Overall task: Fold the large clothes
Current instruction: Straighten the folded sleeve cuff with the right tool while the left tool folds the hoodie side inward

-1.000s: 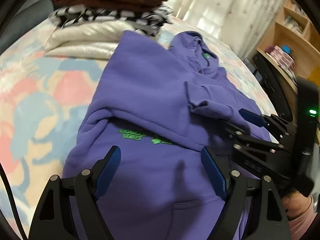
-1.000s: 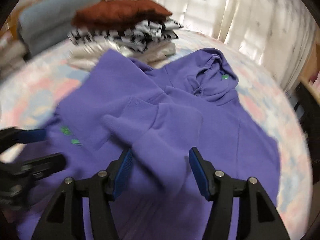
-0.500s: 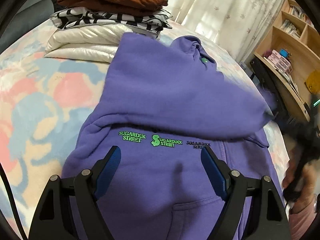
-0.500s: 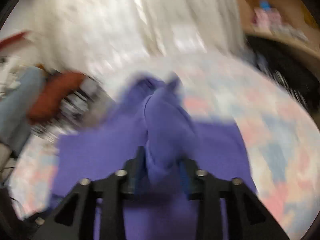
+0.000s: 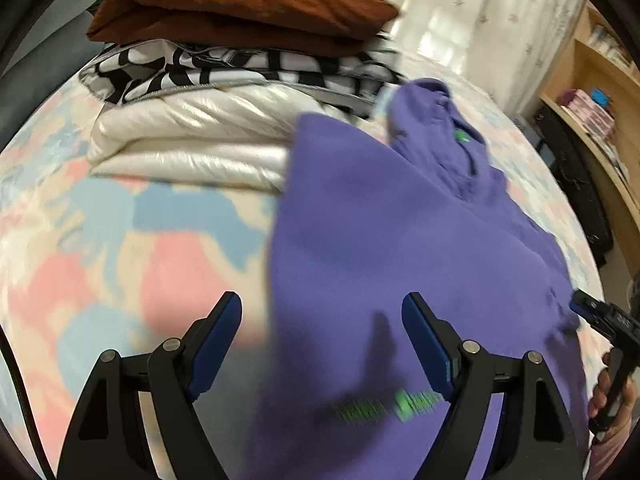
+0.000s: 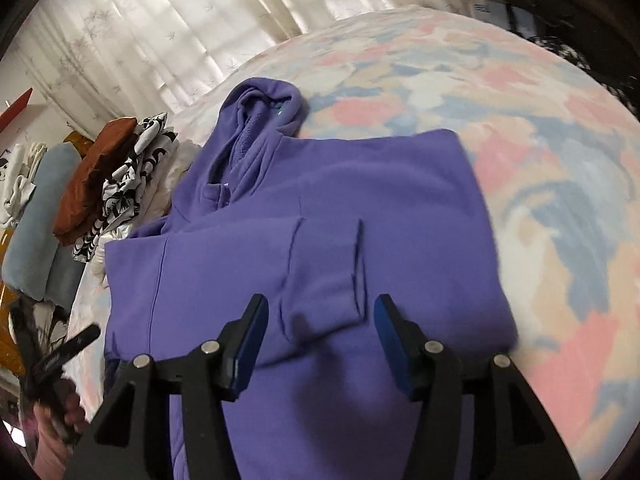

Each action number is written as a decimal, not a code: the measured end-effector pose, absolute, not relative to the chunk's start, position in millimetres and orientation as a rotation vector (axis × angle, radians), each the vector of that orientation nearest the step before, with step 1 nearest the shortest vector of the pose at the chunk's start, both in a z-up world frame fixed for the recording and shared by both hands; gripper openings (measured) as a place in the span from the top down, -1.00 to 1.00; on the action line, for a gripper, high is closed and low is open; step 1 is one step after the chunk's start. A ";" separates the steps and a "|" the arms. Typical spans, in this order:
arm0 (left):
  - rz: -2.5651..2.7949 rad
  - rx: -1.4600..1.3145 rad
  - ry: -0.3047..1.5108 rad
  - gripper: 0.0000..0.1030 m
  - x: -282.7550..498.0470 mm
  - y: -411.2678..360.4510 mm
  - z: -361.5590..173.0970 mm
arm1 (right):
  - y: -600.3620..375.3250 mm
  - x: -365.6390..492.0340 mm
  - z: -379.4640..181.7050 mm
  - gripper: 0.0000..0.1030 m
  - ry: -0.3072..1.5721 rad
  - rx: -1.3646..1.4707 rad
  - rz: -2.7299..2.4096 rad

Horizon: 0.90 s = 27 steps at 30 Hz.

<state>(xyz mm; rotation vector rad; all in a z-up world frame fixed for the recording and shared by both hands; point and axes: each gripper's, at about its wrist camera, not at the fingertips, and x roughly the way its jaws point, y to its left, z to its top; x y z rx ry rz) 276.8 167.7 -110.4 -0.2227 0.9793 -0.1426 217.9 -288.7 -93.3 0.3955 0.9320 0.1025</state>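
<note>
our purple hoodie [image 6: 320, 208] lies flat on the bed [image 6: 520, 120], sleeve folded across it. our left tongs [image 5: 322, 338] hang wide open and empty; our right tongs [image 6: 320, 330] have just been opening, gripping nothing.

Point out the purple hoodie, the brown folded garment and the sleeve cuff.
purple hoodie [image 6: 360, 184]: right wrist view, folded body panel.
brown folded garment [image 5: 248, 4]: left wrist view, top of the stack.
sleeve cuff [image 6: 324, 268]: right wrist view, cuff's ribbed middle.

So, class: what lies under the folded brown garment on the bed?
Under the brown garment lies a black-and-white patterned piece, then a cream quilted one. Anything beneath is covered.
</note>
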 end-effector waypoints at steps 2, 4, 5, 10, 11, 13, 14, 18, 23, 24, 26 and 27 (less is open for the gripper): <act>-0.140 -0.230 0.990 -0.57 298.9 173.9 -114.1 | -289.2 235.3 -99.8 -0.07 0.950 0.408 0.128; -0.162 -0.266 0.995 -0.57 320.0 180.6 -117.2 | -290.3 247.0 -105.8 -0.07 0.962 0.423 0.154; -0.184 -0.286 1.001 -0.57 332.4 183.8 -119.7 | -290.7 253.9 -109.3 -0.07 0.969 0.430 0.167; -0.258 -0.322 1.013 -0.57 371.5 190.5 -134.4 | -292.6 275.8 -123.5 -0.07 0.980 0.486 0.251; -0.282 -0.343 1.016 -0.57 379.4 191.1 -138.8 | -293.2 279.0 -125.5 -0.07 0.976 0.493 0.261; -0.320 -0.384 1.011 -0.57 385.5 191.2 -143.7 | -294.8 284.2 -128.4 -0.07 0.966 0.508 0.277; -0.333 -0.404 1.003 -0.50 387.3 190.7 -145.1 | -295.0 285.7 -129.4 -0.07 0.963 0.511 0.282; -0.288 -0.354 0.963 0.46 381.6 178.5 -142.0 | -288.6 287.8 -128.1 0.03 0.952 0.467 0.294; -0.195 -0.174 0.775 0.72 345.7 149.0 -103.6 | -262.3 281.4 -120.2 0.78 0.932 0.305 0.308; -0.171 -0.139 0.727 0.72 339.0 143.8 -96.8 | -255.5 278.7 -114.7 0.79 0.900 0.255 0.288; -0.119 -0.076 0.684 0.71 335.3 136.0 -95.5 | -248.2 273.7 -102.9 0.79 0.811 0.223 0.245; -0.099 -0.063 0.697 0.68 338.3 133.6 -101.4 | -246.8 274.4 -101.9 0.79 0.783 0.204 0.211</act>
